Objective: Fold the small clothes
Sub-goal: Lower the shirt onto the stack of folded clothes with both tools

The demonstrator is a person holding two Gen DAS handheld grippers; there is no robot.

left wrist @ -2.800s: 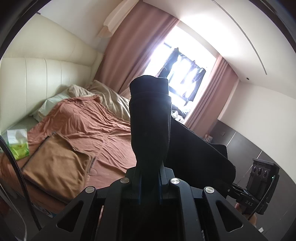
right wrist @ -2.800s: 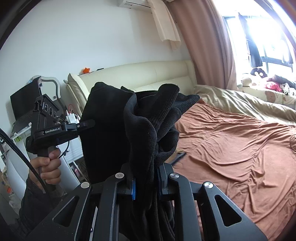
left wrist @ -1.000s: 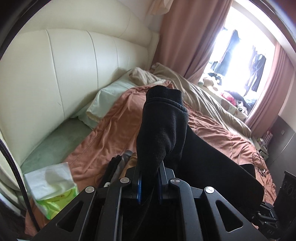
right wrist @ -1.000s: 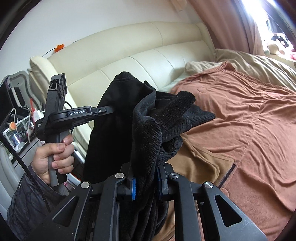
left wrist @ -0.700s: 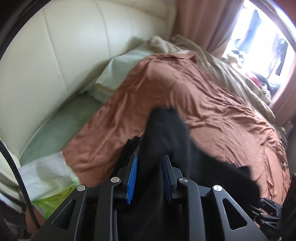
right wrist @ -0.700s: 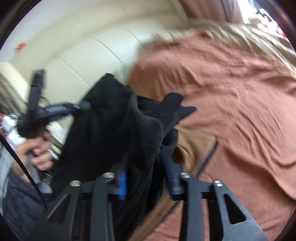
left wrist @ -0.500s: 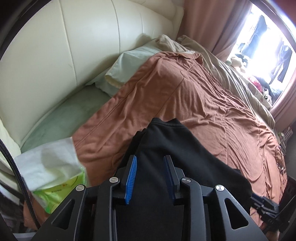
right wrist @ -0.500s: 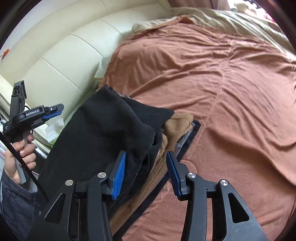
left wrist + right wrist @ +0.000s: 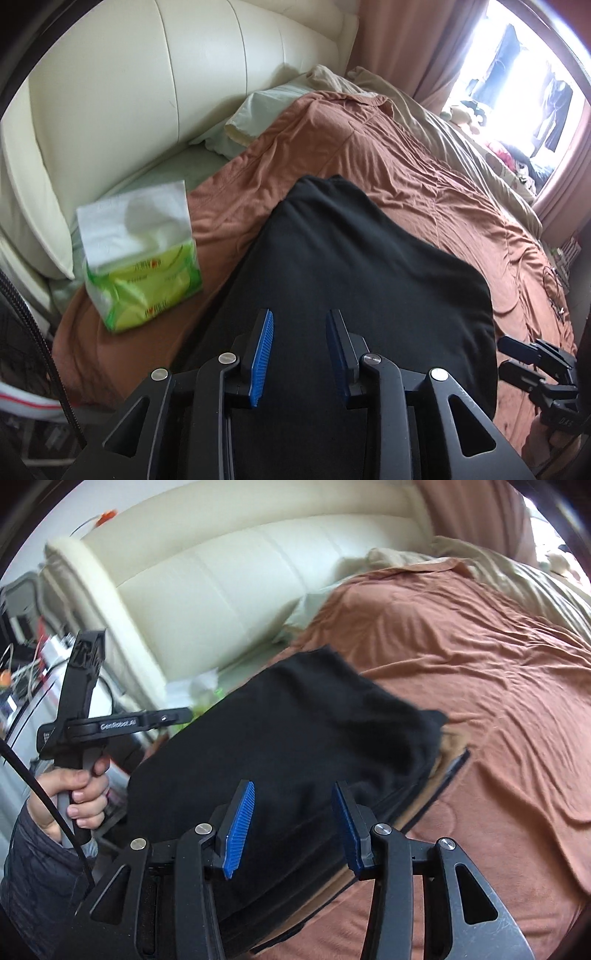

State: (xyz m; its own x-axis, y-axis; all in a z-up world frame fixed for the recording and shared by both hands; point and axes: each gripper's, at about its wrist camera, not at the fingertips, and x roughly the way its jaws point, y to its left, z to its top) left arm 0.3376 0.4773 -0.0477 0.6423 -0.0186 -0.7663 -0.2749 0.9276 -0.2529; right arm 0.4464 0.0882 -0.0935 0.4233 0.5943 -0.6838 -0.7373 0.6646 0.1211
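A black garment lies folded flat on the near corner of the bed, and in the right wrist view the black garment rests on a pile of folded clothes with a tan piece showing at its edge. My left gripper hovers just above its near side, open, blue pads clear of the cloth. My right gripper is open too, nothing between its pads. A hand holds the left gripper at the garment's left side.
A green and white tissue pack sits on the bed to the left of the garment. Behind stands a cream padded headboard with a pale pillow. The wrinkled brown bedspread stretches right towards a bright window.
Both grippers were shut on the lifted black garment; they came down to the bed, opened and let it go. It now lies flat on the pile.
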